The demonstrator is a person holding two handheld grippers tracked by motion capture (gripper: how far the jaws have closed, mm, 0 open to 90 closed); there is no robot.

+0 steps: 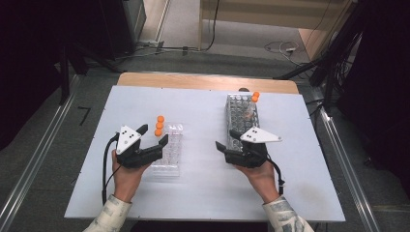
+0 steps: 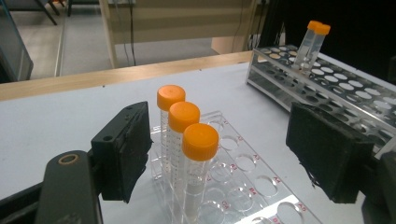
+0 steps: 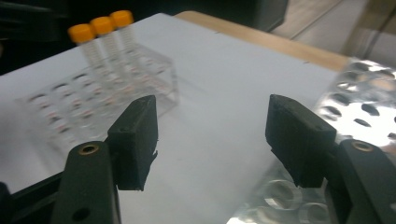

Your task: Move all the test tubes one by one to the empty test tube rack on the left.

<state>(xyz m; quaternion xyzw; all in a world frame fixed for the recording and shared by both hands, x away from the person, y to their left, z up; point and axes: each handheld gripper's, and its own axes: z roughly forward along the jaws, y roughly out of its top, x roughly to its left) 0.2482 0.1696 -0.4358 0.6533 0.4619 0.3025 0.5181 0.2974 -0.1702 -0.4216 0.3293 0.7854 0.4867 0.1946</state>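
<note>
Three orange-capped tubes (image 1: 159, 125) stand upright in a row at the far left end of a clear plastic rack (image 1: 169, 152). My left gripper (image 1: 154, 134) is open just in front of them. In the left gripper view the nearest tube (image 2: 200, 142) stands between the two pads of the left gripper (image 2: 217, 121), closer to the left pad, and neither pad presses on it. My right gripper (image 1: 225, 138) is open at the near end of a metal rack (image 1: 241, 121), which holds two orange-capped tubes (image 1: 255, 96) at its far end. Nothing but white table lies between the pads of the right gripper (image 3: 212, 130).
The white table top (image 1: 208, 193) has bare room in front of both hands and at the far left. A wooden edge (image 1: 203, 81) runs along the back. The metal rack (image 3: 364, 107) lies close on the right in the right gripper view, the clear rack (image 3: 93, 107) on the left.
</note>
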